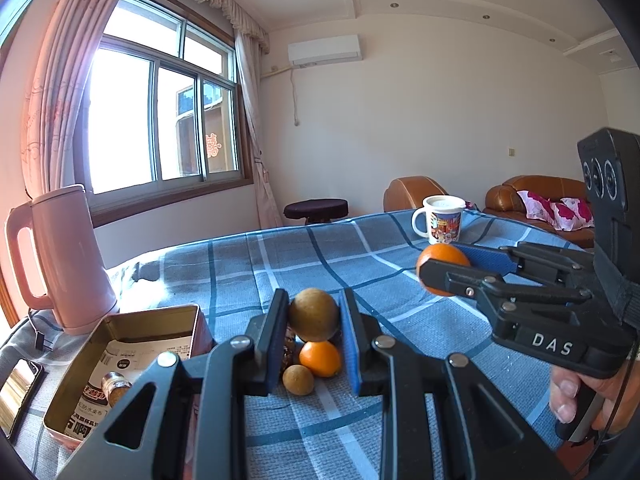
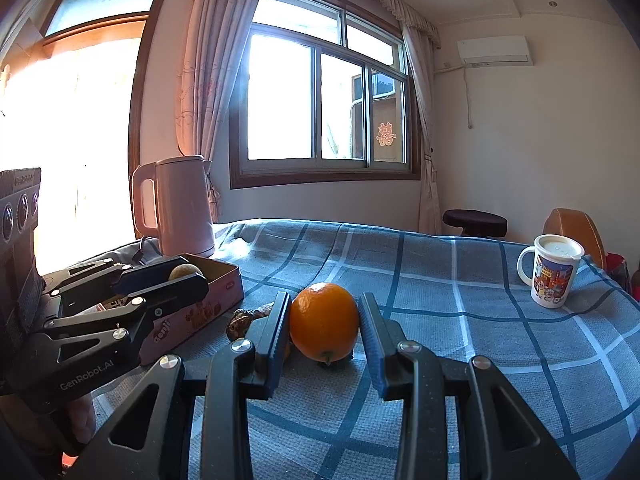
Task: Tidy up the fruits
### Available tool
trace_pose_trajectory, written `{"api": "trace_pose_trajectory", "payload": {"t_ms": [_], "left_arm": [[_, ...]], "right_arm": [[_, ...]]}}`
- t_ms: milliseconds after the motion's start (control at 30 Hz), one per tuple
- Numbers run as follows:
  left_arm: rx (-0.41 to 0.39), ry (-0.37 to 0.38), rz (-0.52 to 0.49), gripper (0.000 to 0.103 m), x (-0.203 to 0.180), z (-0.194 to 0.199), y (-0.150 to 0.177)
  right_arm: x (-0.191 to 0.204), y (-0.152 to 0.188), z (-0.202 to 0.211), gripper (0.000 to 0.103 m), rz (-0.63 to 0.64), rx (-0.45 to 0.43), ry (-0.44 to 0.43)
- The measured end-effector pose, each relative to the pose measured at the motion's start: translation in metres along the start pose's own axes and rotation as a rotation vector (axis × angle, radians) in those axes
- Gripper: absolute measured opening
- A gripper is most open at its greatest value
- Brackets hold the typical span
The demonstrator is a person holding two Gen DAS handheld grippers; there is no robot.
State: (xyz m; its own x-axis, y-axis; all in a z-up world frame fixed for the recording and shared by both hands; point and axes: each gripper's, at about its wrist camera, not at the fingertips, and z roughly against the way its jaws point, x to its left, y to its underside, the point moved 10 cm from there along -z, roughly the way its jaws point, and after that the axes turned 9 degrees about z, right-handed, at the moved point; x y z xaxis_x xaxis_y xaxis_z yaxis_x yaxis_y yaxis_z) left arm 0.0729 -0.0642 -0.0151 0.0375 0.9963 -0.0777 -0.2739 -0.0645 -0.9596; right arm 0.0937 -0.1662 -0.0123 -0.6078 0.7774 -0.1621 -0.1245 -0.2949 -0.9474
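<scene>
My left gripper (image 1: 314, 314) is shut on a brown round fruit (image 1: 314, 314) and holds it above the blue checked cloth (image 1: 280, 256). Below it lie a small orange (image 1: 320, 359), a small brown fruit (image 1: 298, 379) and a dark nut-like thing. My right gripper (image 2: 324, 322) is shut on a large orange (image 2: 324, 322), lifted off the cloth. In the left wrist view the right gripper (image 1: 440, 270) shows at the right with that orange (image 1: 442, 258). In the right wrist view the left gripper (image 2: 188, 276) holds the brown fruit (image 2: 185, 271) over the tin.
An open pink tin (image 1: 132, 320) with papers and a small jar stands at the left; it also shows in the right wrist view (image 2: 212, 300). A pink kettle (image 1: 68, 264), a phone (image 1: 20, 392) and a printed mug (image 1: 440, 220) stand on the cloth.
</scene>
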Motion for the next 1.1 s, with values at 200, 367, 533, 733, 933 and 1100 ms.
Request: {"api": "trace_pose_trajectory", "payload": {"t_ms": [200,367,533,733,933,1100], "left_arm": [[-0.010,-0.002,-0.006,0.027,0.000,0.000,-0.003],[-0.014,-0.005,-0.007,0.027,0.003,0.000,-0.004],[-0.013,-0.009,-0.001,0.027,0.009,-0.001,-0.006],[-0.007,-0.026,0.007,0.027,0.020,-0.002,-0.005],[0.002,-0.050,0.021,0.027,0.034,-0.001,-0.003],[0.010,-0.073,0.034,0.027,0.046,-0.001,-0.001]], "right_arm": [[0.000,-0.002,0.004,0.036,0.006,-0.017,0.009],[0.000,-0.004,0.007,0.036,0.016,-0.037,0.021],[-0.001,-0.003,0.006,0.036,0.015,-0.030,0.027],[0.003,-0.005,-0.001,0.036,0.020,-0.017,0.021],[0.018,-0.006,-0.013,0.036,0.044,-0.001,-0.007],[0.031,-0.008,-0.023,0.036,0.064,0.016,-0.038]]}}
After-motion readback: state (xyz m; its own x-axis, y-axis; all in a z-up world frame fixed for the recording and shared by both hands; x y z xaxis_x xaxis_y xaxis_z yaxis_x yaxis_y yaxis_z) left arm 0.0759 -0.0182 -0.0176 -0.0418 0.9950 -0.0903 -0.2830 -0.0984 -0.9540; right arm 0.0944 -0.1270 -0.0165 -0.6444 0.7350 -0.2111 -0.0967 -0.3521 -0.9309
